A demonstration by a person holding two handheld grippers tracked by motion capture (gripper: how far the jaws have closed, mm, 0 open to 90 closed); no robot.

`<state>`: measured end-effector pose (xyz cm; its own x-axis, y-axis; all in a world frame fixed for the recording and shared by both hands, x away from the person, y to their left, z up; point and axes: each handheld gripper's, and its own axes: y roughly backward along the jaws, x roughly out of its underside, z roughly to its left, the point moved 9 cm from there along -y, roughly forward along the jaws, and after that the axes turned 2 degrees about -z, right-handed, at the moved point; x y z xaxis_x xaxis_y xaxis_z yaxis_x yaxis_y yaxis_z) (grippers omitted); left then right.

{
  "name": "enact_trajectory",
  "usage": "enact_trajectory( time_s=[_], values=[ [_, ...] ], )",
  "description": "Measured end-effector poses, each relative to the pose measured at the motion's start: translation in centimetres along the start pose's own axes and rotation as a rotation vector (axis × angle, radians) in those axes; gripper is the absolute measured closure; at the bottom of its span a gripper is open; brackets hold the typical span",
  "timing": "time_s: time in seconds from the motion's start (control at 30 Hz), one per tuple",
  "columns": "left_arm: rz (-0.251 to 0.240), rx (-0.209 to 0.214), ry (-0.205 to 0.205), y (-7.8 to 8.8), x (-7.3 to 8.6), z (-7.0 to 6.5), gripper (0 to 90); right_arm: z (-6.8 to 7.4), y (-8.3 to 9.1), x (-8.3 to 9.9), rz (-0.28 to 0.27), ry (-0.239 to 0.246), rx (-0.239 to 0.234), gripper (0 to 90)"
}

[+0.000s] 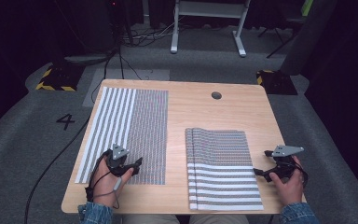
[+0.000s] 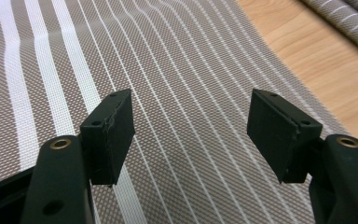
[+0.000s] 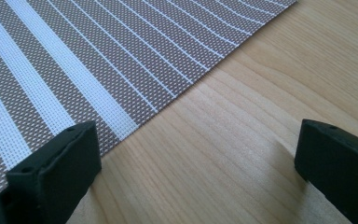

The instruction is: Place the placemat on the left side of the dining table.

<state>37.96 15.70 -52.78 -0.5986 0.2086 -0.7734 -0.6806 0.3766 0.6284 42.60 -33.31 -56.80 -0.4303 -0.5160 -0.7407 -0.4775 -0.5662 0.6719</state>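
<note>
Lying flat, striped woven placemat [image 1: 129,133]

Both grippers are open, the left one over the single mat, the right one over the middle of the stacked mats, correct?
Not quite. The right gripper sits beside the stacked mats, at their right edge over bare table, as the right gripper view shows. The rest stands: both grippers are open, and the left gripper is over the single mat.
</note>
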Motion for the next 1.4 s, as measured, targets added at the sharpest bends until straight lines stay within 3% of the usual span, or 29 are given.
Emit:
enact_trajectory(
  time_s=[0.13, 0.33, 0.63, 0.8, 1.07, 1.4],
  values=[
    [-0.011, 0.023, 0.004, 1.5, -0.1, -1.4, 31.7, 0.0, 0.0, 0.0, 0.000, 0.000, 0.000, 0.5],
    [-0.001, 0.032, -0.053, 3.1, 0.2, -3.2, 31.3, 0.0, 0.0, 0.0, 0.000, 0.001, 0.000, 0.5],
    [-0.001, 0.112, -0.120, 4.4, 0.5, -6.0, 30.5, 0.0, 0.0, 0.0, 0.000, 0.001, 0.000, 0.5],
    [0.038, 0.165, -0.160, 4.2, 1.4, -7.6, 30.4, 0.0, 0.0, 0.0, 0.000, 0.000, 0.000, 0.5],
    [0.061, 0.238, -0.208, 2.8, 2.5, -9.9, 31.3, 0.0, 0.0, 0.0, 0.000, 0.001, 0.000, 0.5],
    [0.119, 0.292, -0.267, 0.8, 4.3, -12.5, 29.9, 0.0, 0.0, 0.0, 0.000, 0.000, 0.000, 0.5]
  ],
)
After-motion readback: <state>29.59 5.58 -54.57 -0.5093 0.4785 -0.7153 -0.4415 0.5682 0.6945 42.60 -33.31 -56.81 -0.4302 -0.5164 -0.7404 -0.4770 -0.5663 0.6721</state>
